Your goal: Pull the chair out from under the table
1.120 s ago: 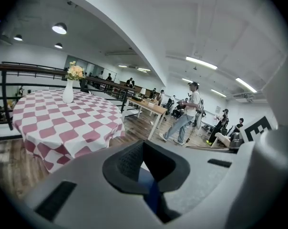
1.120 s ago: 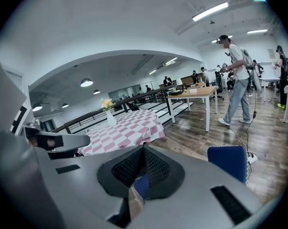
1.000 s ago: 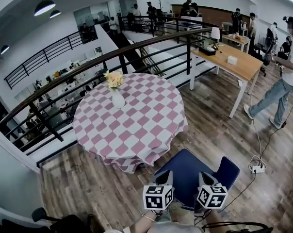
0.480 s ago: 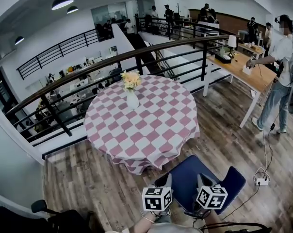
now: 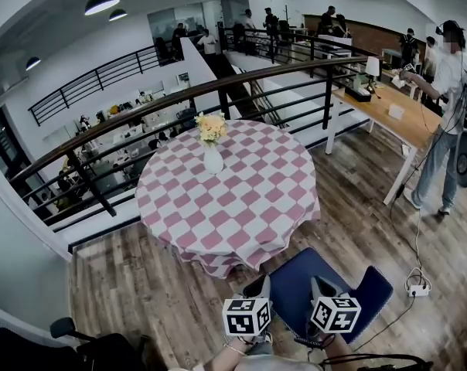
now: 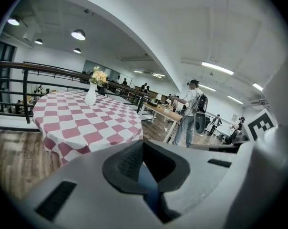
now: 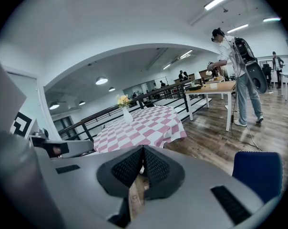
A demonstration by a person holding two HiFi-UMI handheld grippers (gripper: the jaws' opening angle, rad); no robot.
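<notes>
The blue chair (image 5: 294, 278) stands just off the near edge of the round table (image 5: 226, 207), which has a pink-and-white checked cloth and a white vase of flowers (image 5: 213, 159). Its seat faces me and its back (image 5: 370, 288) is to the right. My left gripper (image 5: 258, 283) and right gripper (image 5: 320, 284) hover side by side over the seat, both shut with nothing between the pads. In the left gripper view the left gripper (image 6: 143, 143) shows blue seat below its jaws. In the right gripper view the right gripper (image 7: 143, 148) has the chair back (image 7: 256, 174) at its right.
A black railing (image 5: 179, 99) runs behind the table. At the right, a person (image 5: 450, 91) stands beside a wooden desk (image 5: 380, 103). A power strip (image 5: 417, 290) with cables lies on the wood floor right of the chair. A dark office chair (image 5: 63, 328) sits bottom left.
Both grippers, still shut, drifted slightly over the chair seat while my view swung left. The person at the right walked up to the wooden desk.
</notes>
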